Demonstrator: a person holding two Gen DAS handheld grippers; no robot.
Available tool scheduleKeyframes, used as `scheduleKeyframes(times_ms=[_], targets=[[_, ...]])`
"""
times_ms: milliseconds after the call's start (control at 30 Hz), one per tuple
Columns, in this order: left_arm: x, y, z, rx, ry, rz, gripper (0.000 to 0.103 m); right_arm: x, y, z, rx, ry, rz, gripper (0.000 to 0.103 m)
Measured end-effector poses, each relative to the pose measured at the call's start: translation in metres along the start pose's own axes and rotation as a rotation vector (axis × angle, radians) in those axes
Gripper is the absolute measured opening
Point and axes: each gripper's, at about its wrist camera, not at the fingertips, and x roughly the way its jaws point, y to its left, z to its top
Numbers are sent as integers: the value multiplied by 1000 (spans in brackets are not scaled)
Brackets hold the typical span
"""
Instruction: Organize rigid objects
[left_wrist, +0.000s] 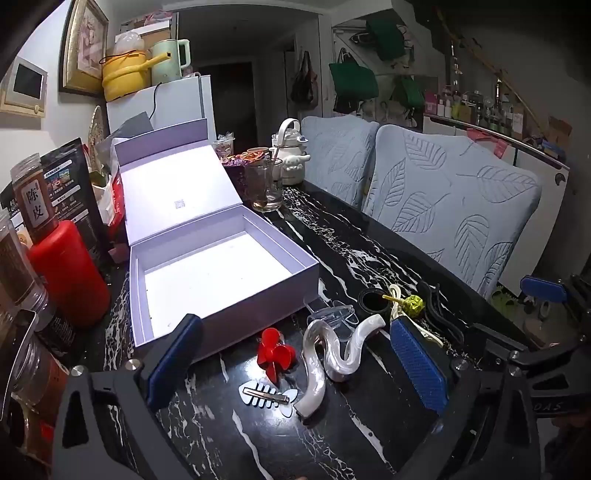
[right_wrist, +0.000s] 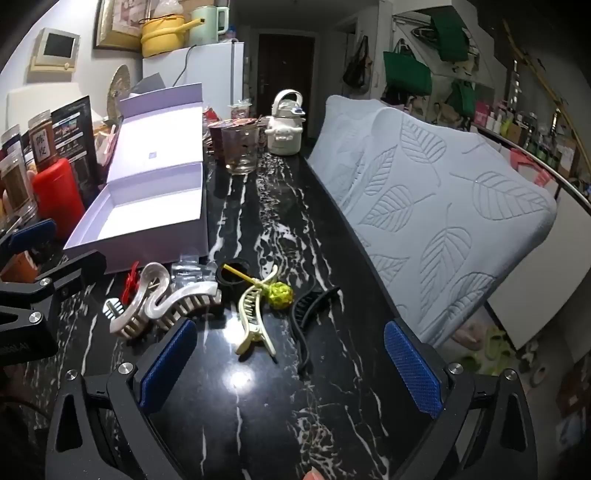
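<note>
**Both grippers released above the clip cluster; box open and bare**

**Tools.** The left gripper (left_wrist: 295, 354) has its jaws spread fully apart and grasps nothing. Between its blue pads (left_wrist: 417, 365), on the table (left_wrist: 369, 236), lie the red clip (left_wrist: 275, 354), the pearl clip (left_wrist: 332, 350) and the fish-bone clip (left_wrist: 267, 397). No pad touches any of them. The right gripper (right_wrist: 291, 365) is likewise released, jaws wide and holding nothing. Only bare marble with a light glare lies directly between its pads (right_wrist: 168, 363).

**Task items.** All items rest on the black marble table, none in the box (left_wrist: 218, 269).

- Pearl clip: wavy, white. In the left view it lies at centre, with the red clip touching or just beside it at 9 o'clock.
- Fish-bone clip: flat, white, with a metal bar. It sits at 6 o'clock of the red clip, and its tail end meets the pearl clip's lower tip.
- Clear clip (left_wrist: 332, 315): at 12 o'clock of the pearl clip, near the box's front corner.
- Black ring (left_wrist: 373, 299): at 1 o'clock of the pearl clip.
- Cream clip (right_wrist: 255, 321): in the right view, at 3 o'clock of the pearl clip, under a green ball on a yellow stick (right_wrist: 280, 295).
- Black clip (right_wrist: 308, 314): at 3 o'clock of the cream clip, nearest the table edge.

**Box.** White, lid (left_wrist: 177, 195) hinged back and upright, tray interior bare. It stands at 11 o'clock of the cluster. A red canister (left_wrist: 70, 273) stands just beside its left wall, and a glass (left_wrist: 266, 188) stands at 1 o'clock of the lid.
</note>
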Motion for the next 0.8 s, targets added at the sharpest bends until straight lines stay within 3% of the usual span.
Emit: scheduleKeyframes(times_ms=[800], targets=[[4, 11, -4, -43, 20, -19, 103, -1, 0, 2, 0, -6, -23, 103]])
